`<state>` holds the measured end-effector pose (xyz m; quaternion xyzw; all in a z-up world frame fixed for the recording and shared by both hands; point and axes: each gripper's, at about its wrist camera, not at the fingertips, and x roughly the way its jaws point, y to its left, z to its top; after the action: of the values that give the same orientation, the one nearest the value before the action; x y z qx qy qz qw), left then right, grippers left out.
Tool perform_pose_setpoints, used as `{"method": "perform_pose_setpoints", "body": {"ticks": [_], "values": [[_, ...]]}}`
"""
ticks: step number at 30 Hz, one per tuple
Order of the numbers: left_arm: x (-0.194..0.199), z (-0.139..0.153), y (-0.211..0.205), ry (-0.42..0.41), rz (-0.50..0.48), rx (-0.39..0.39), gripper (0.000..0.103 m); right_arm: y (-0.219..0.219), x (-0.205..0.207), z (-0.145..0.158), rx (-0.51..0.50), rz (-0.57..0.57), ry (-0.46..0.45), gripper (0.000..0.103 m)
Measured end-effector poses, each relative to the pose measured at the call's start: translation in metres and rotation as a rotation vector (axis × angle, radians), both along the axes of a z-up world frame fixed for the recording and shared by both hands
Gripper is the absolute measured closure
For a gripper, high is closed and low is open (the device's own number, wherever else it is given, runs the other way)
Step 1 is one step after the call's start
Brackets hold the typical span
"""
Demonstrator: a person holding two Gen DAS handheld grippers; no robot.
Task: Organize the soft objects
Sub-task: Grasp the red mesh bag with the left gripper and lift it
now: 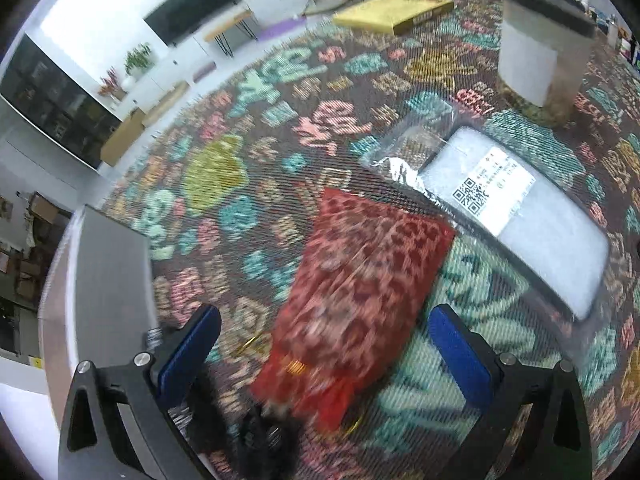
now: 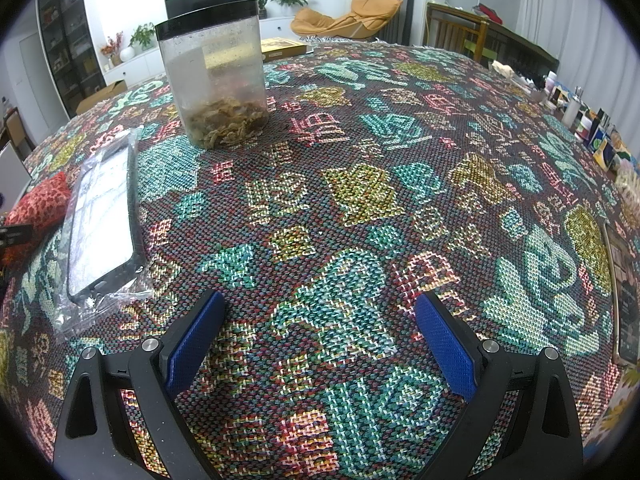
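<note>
A red leopard-print soft pouch (image 1: 360, 284) lies on the patterned tablecloth (image 1: 248, 152), its near end between the fingers of my left gripper (image 1: 324, 320), which stands open around it without pinching. The pouch's far corner touches a flat clear plastic bag holding a white pad with a QR label (image 1: 516, 220). In the right wrist view the pouch (image 2: 40, 200) sits at the far left beside the plastic bag (image 2: 102, 224). My right gripper (image 2: 318, 316) hovers open over bare tablecloth (image 2: 360, 200), holding nothing.
A clear jar with a black lid and dried bits inside (image 2: 218, 76) stands at the back. A yellow flat box (image 1: 394, 10) lies near the far edge. A grey box (image 1: 104, 292) sits at the left. Small bottles and cartons (image 2: 592, 128) line the right edge.
</note>
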<state>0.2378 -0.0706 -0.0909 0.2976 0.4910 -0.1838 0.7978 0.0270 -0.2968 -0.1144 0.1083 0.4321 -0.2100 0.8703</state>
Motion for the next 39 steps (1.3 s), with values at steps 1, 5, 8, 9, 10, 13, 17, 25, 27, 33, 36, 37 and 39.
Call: {"method": "perform_pose_setpoints", "body": {"ticks": [1, 5, 8, 9, 10, 13, 17, 25, 27, 33, 36, 37, 39], "values": [[0.001, -0.004, -0.004, 0.011, -0.004, -0.008, 0.0, 0.0, 0.0, 0.0, 0.0, 0.0, 0.0, 0.005], [-0.002, -0.012, -0.015, 0.067, 0.003, -0.093, 0.029, 0.0, 0.0, 0.0, 0.0, 0.0, 0.0, 0.005], [0.0, -0.009, -0.003, 0.073, 0.103, -0.144, 0.063, 0.0, 0.0, 0.0, 0.0, 0.0, 0.0, 0.005], [-0.003, -0.004, 0.006, 0.092, 0.141, -0.196, 0.066, 0.0, 0.0, 0.0, 0.0, 0.0, 0.0, 0.005], [-0.008, 0.002, 0.016, 0.111, 0.177, -0.243, 0.066, 0.0, 0.0, 0.0, 0.0, 0.0, 0.0, 0.005], [-0.039, 0.016, 0.039, 0.151, 0.24, -0.342, 0.066, 0.0, 0.0, 0.0, 0.0, 0.0, 0.0, 0.005], [-0.095, 0.019, 0.055, 0.193, 0.237, -0.367, 0.066, 0.0, 0.0, 0.0, 0.0, 0.0, 0.0, 0.005], [-0.139, -0.015, 0.064, 0.096, 0.237, -0.384, 0.006, 0.0, 0.0, 0.0, 0.0, 0.0, 0.0, 0.005], [-0.136, -0.026, 0.061, 0.062, 0.229, -0.343, 0.004, 0.0, 0.0, 0.0, 0.0, 0.0, 0.0, 0.005], [-0.133, -0.032, 0.066, -0.026, 0.197, -0.372, 0.0, 0.0, 0.0, 0.0, 0.0, 0.0, 0.0, 0.005], [-0.131, -0.032, 0.069, -0.042, 0.193, -0.387, 0.0, 0.0, 0.0, 0.0, 0.0, 0.0, -0.001, 0.005], [-0.132, -0.032, 0.068, -0.044, 0.195, -0.386, 0.0, 0.0, 0.0, 0.0, 0.0, 0.0, -0.001, 0.005], [-0.131, -0.032, 0.069, -0.049, 0.198, -0.391, 0.0, 0.0, 0.0, 0.0, 0.0, 0.0, -0.001, 0.005]]}}
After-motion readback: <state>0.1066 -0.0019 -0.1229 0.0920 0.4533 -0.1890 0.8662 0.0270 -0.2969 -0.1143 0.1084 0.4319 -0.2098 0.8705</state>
